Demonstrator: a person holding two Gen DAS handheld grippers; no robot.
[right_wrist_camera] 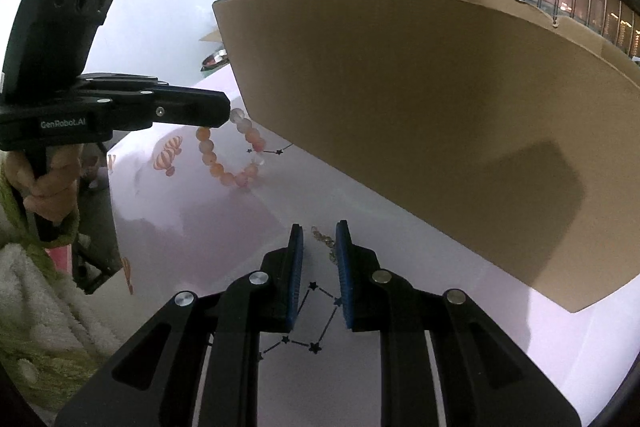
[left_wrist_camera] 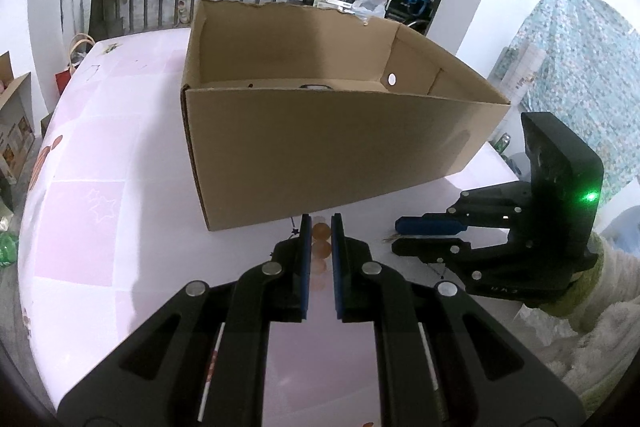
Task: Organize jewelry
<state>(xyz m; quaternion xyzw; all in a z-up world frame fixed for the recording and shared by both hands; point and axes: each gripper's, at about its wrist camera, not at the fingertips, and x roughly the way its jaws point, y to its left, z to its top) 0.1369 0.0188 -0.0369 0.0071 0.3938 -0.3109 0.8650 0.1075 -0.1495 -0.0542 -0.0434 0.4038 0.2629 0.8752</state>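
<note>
On the pale pink tabletop [left_wrist_camera: 100,211], printed with stars and hot-air balloons, stands a large open brown cardboard box [left_wrist_camera: 320,155], filling the field from ten to two o'clock in the left wrist view. Something small and dark lies on the box floor; too little shows to name it.

The left gripper [left_wrist_camera: 321,227] is clenched on a bracelet of round orange-pink beads [right_wrist_camera: 224,163]. In the right wrist view the bracelet hangs as a loop from the black finger ends at about ten o'clock, just beside the box's near corner, its lower beads close to or touching the tabletop; cannot tell which. A hand [right_wrist_camera: 48,183] in a fluffy white and green sleeve grips that tool's handle at nine o'clock.

The right gripper [right_wrist_camera: 319,239] sits at six o'clock, jaws narrowly apart around a thin gold-coloured chain [right_wrist_camera: 325,242]. The chain touches the right-hand blue pad. Whether both pads press it, cannot tell. The chain lies near the box's long outer wall.
</note>
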